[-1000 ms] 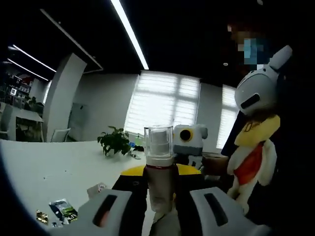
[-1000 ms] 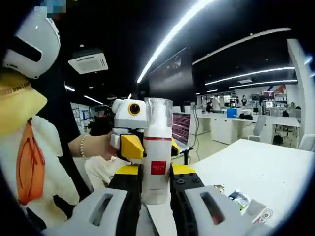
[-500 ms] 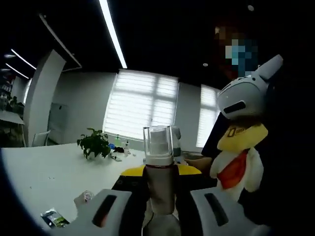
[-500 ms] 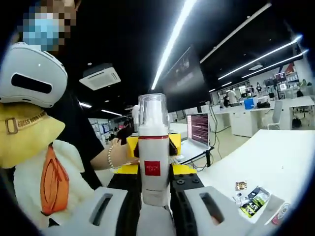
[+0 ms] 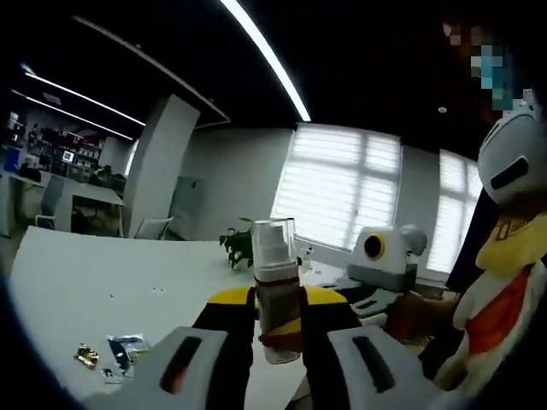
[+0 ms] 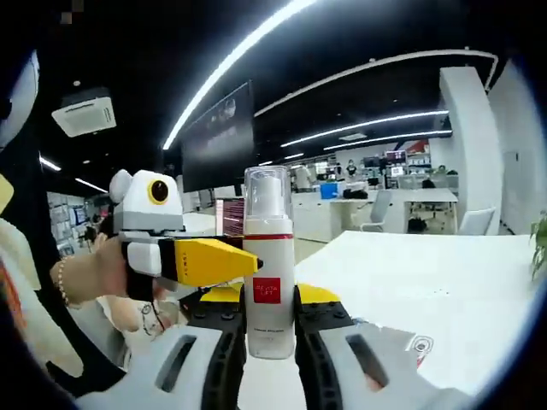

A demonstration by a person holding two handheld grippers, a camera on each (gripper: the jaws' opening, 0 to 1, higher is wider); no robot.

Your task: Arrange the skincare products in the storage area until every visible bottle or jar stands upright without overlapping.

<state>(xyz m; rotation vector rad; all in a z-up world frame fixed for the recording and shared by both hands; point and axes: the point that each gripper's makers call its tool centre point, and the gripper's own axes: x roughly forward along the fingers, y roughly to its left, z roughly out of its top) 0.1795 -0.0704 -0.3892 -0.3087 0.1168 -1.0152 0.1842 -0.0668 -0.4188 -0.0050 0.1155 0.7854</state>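
At the centre of the right gripper view, the right gripper (image 6: pixel 270 359) pinches a white pump bottle (image 6: pixel 268 286) between its 2 jaws. The bottle stands upright in the frame, with a clear cap, a red band under it and a red square label on the front. Just left of it, the left gripper (image 6: pixel 214 260) reaches in with yellow jaws pointing at the bottle; a hand (image 6: pixel 90 273) holds it at left centre.

In the left gripper view, the same bottle (image 5: pixel 277 295) sits at lower centre, pinched between that gripper's (image 5: pixel 278 363) jaws too. The white table (image 5: pixel 102 290) spreads across the lower left, with small sachets (image 5: pixel 115 354) lying near the bottom left.
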